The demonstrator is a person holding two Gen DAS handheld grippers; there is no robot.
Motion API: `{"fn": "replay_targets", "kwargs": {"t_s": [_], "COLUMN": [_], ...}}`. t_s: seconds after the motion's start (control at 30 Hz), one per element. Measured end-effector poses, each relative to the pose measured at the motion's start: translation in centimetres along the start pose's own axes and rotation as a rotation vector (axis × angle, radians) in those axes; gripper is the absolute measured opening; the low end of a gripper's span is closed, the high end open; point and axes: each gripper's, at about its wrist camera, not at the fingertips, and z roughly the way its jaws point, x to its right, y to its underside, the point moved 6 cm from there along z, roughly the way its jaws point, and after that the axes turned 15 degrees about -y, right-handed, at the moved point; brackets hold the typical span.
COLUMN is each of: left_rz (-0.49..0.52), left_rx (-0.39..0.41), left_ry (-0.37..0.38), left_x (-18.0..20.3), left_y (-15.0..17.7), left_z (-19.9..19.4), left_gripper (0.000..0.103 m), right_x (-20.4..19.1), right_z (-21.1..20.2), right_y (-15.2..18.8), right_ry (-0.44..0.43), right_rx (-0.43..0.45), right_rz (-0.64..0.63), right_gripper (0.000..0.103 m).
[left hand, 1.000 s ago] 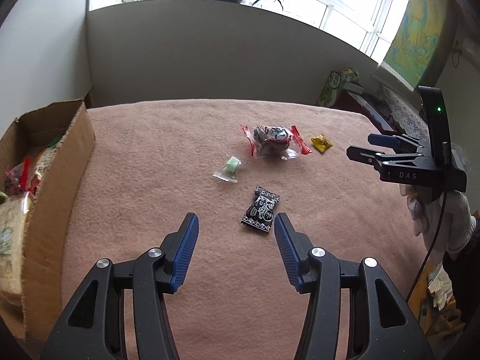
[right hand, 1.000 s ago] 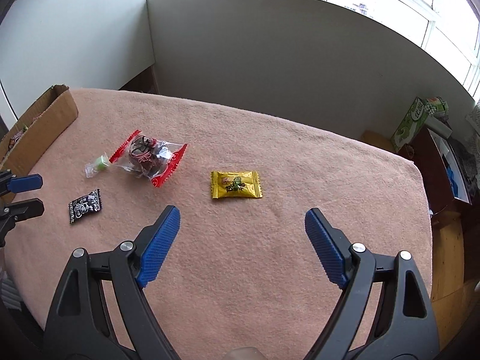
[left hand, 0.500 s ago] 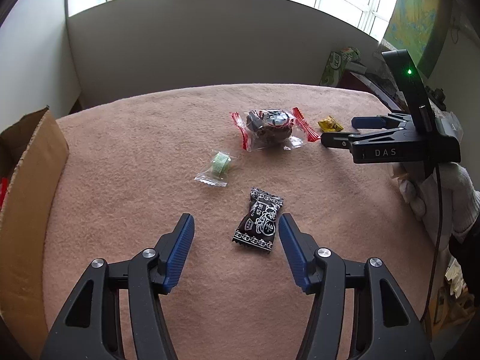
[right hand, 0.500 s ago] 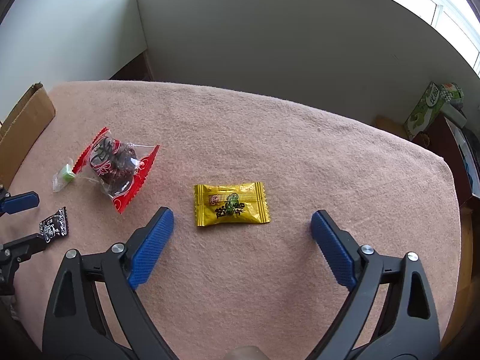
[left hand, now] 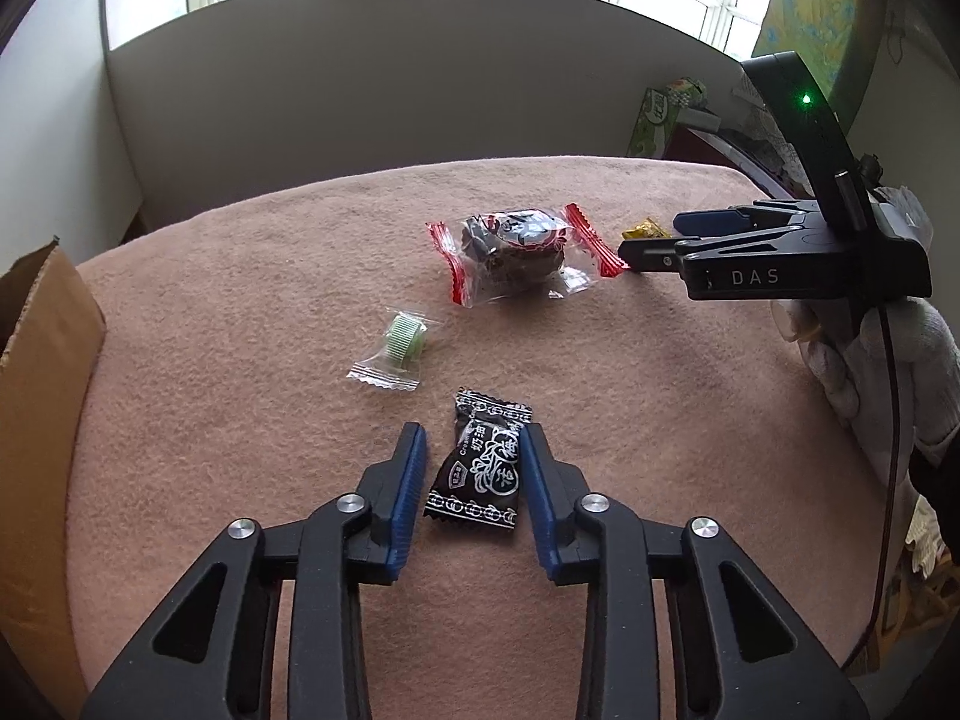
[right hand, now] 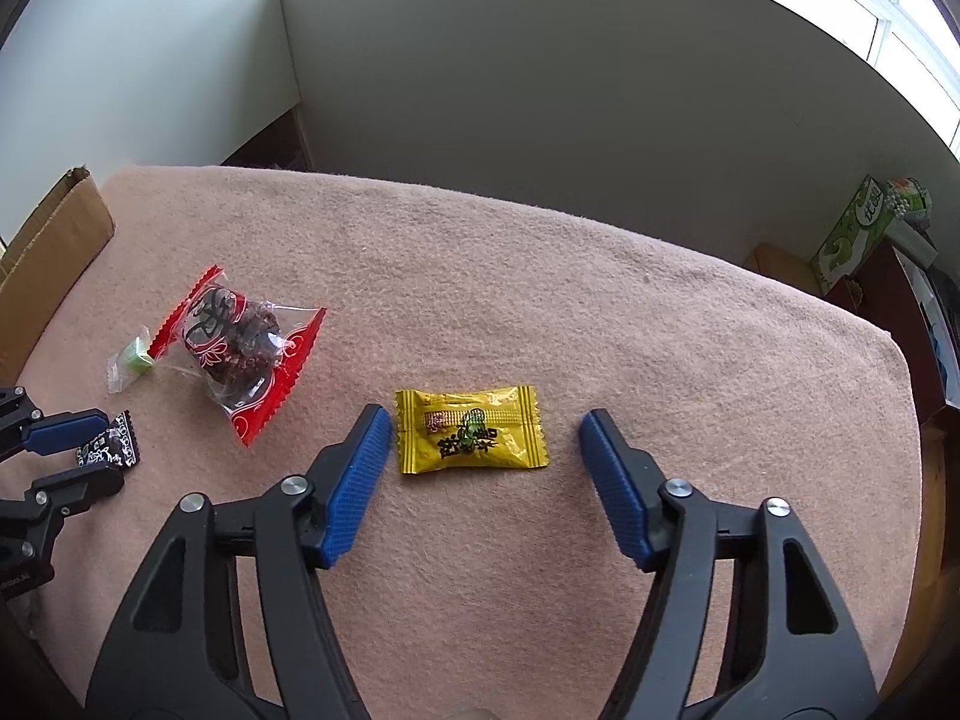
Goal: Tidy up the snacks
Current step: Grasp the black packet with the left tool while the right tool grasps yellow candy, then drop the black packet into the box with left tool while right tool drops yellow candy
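1. Both grippers have dropped closer since a second ago, jaws just closing.
2. Left gripper (left hand: 473,468) straddles the black foil-wrapped candy (left hand: 480,468), long axis twelve-to-six; grip not yet clenched.
3. Right gripper (right hand: 486,450), jaws released, flanks the yellow foil candy packet (right hand: 471,429), long axis three-to-nine, on the pink-clothed table (right hand: 540,276).

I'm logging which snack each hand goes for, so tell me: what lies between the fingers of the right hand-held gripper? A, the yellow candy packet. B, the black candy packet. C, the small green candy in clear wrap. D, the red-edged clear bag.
A: in the right wrist view the yellow candy packet lies flat on the pink cloth between the fingers of the right hand-held gripper, a gap showing on each side.
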Motion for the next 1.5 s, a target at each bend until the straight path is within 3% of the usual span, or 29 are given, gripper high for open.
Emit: {"fn": "replay_targets", "kwargs": {"t_s": [0.1, 0.73, 1.1, 1.5], "left_rz": [-0.005, -0.084, -0.125, -0.192], "left_rx": [0.001, 0.024, 0.081, 0.128], "left_ry": [0.000, 0.046, 0.033, -0.018], "left_x": [0.1, -3.8, -5.1, -9.3], "left_y": [-0.1, 0.3, -0.1, 0.9], "left_z": [0.1, -2.7, -6.0, -9.2], "left_gripper": [0.025, 0.024, 0.024, 0.024], "right_x": [-0.2, -1.5, -7.1, -14.1], "right_z": [-0.4, -4.3, -6.9, -7.2], "right_y": [0.1, 0.8, -0.2, -2.5], "right_ry": [0.002, -0.002, -0.033, -0.094], "right_rx": [0.003, 0.065, 0.104, 0.132], "right_rz": [0.005, 0.023, -0.048, -0.140], "right_gripper": [0.040, 0.037, 0.037, 0.037]}}
